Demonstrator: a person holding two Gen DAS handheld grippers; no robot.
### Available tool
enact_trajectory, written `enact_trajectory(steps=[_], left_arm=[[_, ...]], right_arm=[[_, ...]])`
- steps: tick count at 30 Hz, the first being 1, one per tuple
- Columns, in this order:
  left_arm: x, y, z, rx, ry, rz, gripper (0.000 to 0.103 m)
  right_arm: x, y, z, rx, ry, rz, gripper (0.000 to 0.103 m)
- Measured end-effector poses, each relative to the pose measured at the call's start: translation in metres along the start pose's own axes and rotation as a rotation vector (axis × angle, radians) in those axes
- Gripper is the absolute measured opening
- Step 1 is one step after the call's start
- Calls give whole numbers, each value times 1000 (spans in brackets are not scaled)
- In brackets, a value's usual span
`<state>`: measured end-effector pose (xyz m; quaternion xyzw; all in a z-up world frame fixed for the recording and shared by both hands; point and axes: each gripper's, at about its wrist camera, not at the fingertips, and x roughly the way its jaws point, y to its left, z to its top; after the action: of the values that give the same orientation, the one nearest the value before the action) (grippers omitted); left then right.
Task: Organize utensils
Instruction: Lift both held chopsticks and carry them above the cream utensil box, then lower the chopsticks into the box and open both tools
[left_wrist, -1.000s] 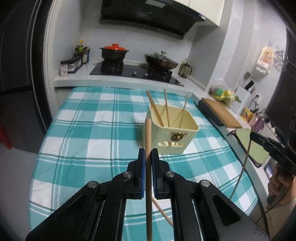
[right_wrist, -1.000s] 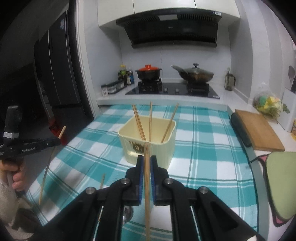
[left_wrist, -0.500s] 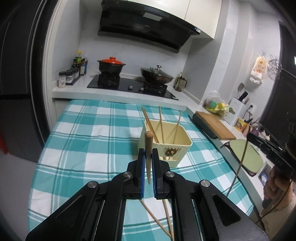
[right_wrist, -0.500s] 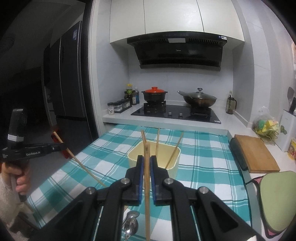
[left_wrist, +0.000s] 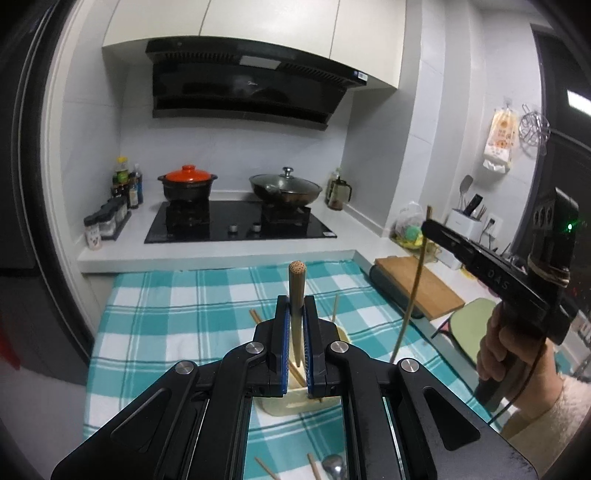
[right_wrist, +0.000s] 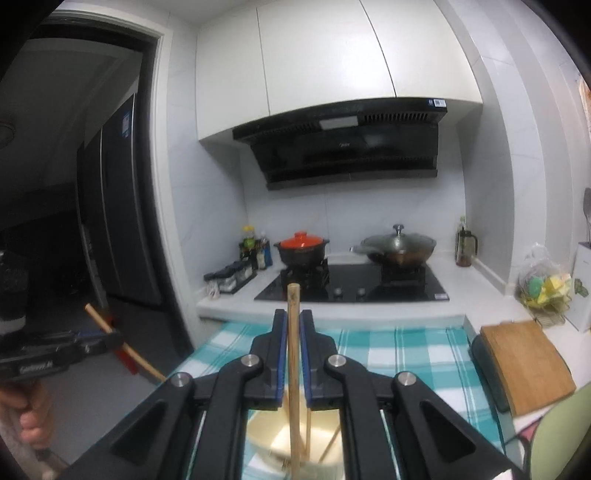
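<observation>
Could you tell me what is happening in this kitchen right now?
A person is sorting utensils, with a handheld gripper in each hand. The left gripper is shut on one wooden chopstick, and the right gripper on another chopstick. Both hover above the cream holder on the checked tablecloth, which already contains several chopsticks.

Matt wooden chopstick (left_wrist: 296, 295), grain dotted on its cut end, sits between matt black plastic fingers (left_wrist: 275, 343) with ribbed blue pads. Under it, a smooth cream plastic bin (right_wrist: 266, 432) on a soft woven teal-checked cloth (left_wrist: 162, 325). At twelve o'clock, a glossy black glass hob (left_wrist: 240, 225); at two, a bare wooden board (right_wrist: 524, 362). A shiny metal spoon (left_wrist: 334, 469) at six.
</observation>
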<state>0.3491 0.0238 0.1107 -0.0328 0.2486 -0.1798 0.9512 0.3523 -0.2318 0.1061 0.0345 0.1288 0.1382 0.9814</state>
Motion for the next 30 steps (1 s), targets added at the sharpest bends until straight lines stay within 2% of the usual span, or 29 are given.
enact_trajectory(steps=[6,11,14,17,21,23,25,26,27,30], left_arm=[[61,-9,7,55,109,37,5],[109,-7,-2,41,185,49,5],[142,-2,-15,26,252,57,5],[169,1,-28,13,312,67,5],[197,5,-45,-2,380,86,7],[201,6,-51,-12,400,97,19],[197,7,-54,-11,396,111,63],[188,7,-56,-2,372,125,72],[180,6,-56,10,347,143,83],[151,5,-62,36,300,196,97]], right_arm=[[55,-18,2,48,-73,-24,7],[102,-35,-21,80,-10,-31,7],[132,-43,-38,97,85,-25,7],[162,-51,-58,132,239,-16,7],[188,-59,-85,175,397,-6,8],[196,-64,-96,194,467,-18,9],[195,-68,-100,207,490,-37,22],[193,-69,-102,211,487,-44,38],[186,-71,-101,219,478,-49,50],[159,-71,-99,217,432,-53,52]])
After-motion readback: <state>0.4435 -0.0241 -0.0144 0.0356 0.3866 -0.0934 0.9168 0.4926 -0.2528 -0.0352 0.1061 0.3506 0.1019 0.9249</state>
